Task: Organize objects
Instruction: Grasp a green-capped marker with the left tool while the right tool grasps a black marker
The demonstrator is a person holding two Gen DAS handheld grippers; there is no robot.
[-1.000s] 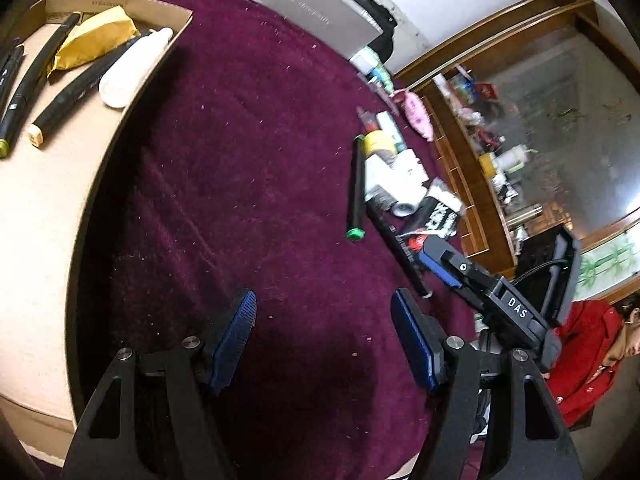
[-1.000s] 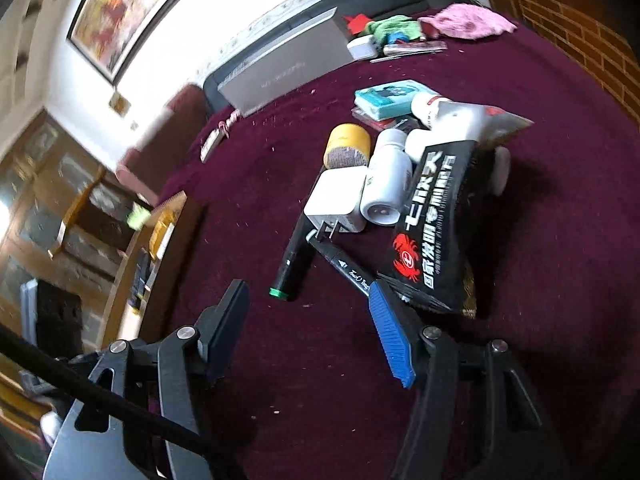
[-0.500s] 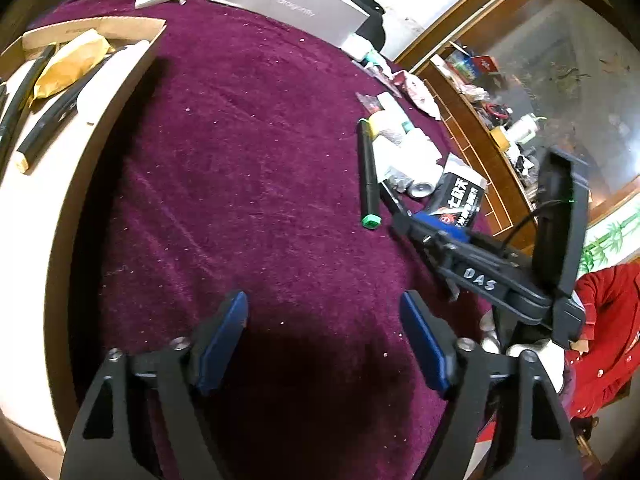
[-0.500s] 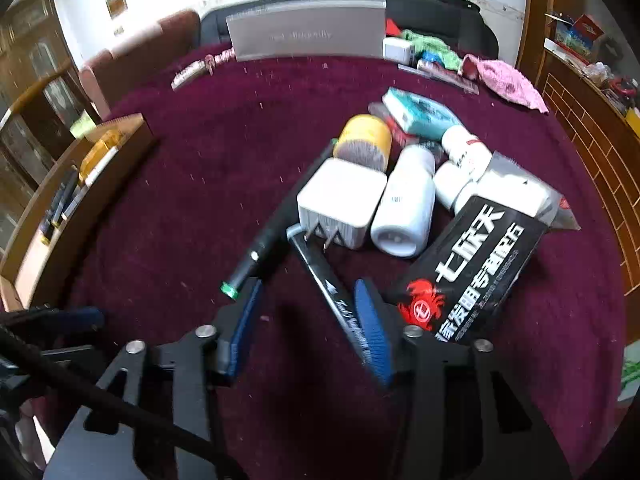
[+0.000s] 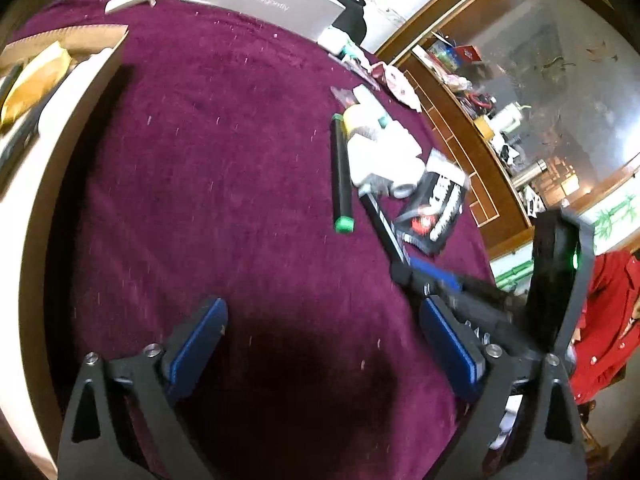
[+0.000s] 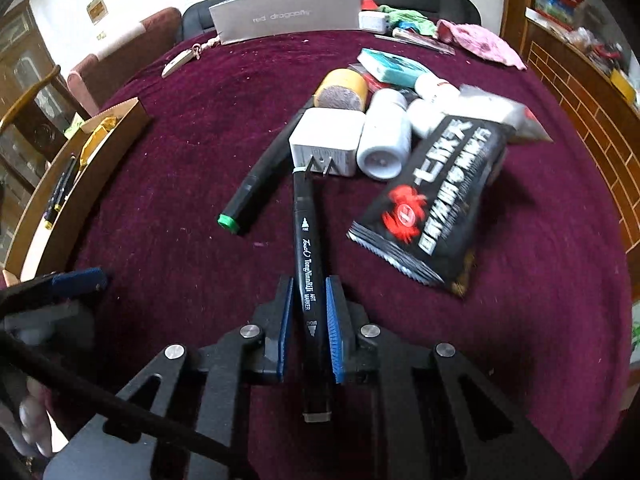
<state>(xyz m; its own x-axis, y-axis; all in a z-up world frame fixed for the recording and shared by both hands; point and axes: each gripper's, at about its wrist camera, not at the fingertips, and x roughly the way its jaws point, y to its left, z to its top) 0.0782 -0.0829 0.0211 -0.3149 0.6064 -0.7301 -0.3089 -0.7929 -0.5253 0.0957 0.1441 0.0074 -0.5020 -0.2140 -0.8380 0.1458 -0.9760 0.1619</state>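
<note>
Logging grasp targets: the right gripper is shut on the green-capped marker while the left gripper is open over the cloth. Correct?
Not quite. The right wrist view shows the right gripper shut on the white-lettered black art marker; the green-capped marker lies free beside it. The left gripper is open.

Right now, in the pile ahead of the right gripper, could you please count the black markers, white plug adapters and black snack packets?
Black markers: 2, the art marker in the right gripper and the green-capped marker
White plug adapter: 1
Black snack packet: 1
Total: 4
</note>
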